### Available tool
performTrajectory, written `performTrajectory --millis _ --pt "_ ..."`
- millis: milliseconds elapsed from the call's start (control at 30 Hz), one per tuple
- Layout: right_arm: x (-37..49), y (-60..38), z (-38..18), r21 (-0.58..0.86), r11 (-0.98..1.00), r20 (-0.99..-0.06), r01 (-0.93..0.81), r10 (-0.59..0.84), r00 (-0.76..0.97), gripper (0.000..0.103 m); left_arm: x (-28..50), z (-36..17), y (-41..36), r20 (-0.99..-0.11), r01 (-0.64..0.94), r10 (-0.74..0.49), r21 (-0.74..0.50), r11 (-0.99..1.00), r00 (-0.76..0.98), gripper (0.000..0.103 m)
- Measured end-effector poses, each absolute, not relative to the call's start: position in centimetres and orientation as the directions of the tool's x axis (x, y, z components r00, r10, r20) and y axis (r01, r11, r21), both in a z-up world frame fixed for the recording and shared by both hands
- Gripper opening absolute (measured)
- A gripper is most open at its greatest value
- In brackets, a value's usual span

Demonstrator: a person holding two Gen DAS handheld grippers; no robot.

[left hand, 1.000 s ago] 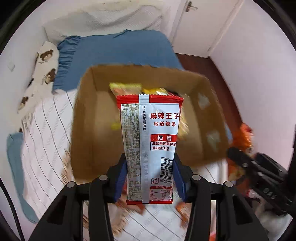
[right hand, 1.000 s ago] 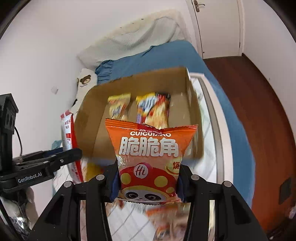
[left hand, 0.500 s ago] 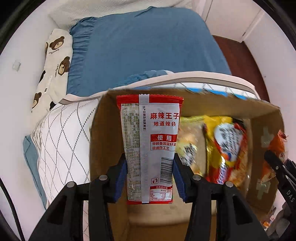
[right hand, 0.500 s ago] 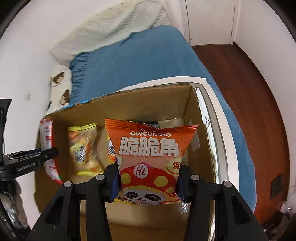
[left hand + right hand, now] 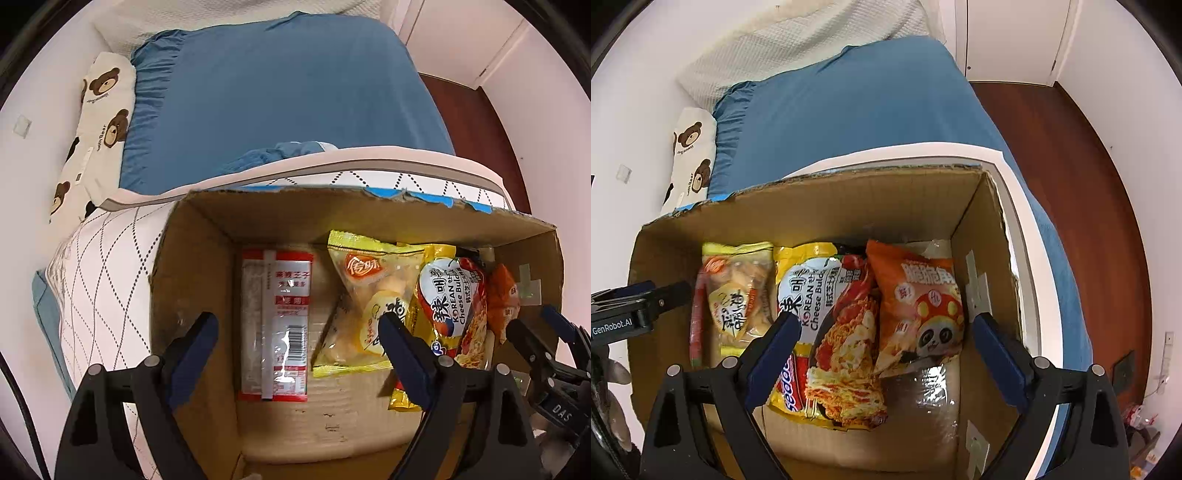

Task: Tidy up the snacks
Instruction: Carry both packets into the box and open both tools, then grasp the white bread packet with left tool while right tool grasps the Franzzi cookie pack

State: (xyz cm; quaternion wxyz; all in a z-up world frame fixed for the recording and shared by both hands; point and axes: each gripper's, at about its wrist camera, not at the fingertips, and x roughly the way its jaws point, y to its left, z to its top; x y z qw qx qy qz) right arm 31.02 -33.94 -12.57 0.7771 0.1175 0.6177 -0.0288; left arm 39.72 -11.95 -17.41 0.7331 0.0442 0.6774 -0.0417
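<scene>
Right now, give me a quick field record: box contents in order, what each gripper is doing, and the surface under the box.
container: cardboard box, open top
contents, left to right: red-and-white packet; yellow snack bag; cheese noodle pack; orange panda bag
left gripper: jaws open, empty, over box
right gripper: jaws open, empty, over box
surface: quilted white cover

White walls, dark wooden floor, blue-sheeted bed with bear-print pillow, white door beyond.

Cardboard box open on top; four snack packs cover floor; bare strip along near wall; walls hem sides.
</scene>
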Motion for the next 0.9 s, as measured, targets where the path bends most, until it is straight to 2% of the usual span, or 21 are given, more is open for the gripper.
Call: performTrajectory --millis 600,900 --pt "24.0 -33.0 -10.6 0.14 0.976 -0.954 0.167 0.088 0.287 0.098 31.4 -14.0 -13.3 -0.974 0.151 -0.041 -0.006 0.988 0.225 0.089" --pt "19.4 -31.4 -7.5 0.148 0.982 -0.932 0.116 0.099 0.347 0.098 26.6 -11.4 -12.9 -0.949 0.144 -0.05 -0.005 0.99 0.311 0.089"
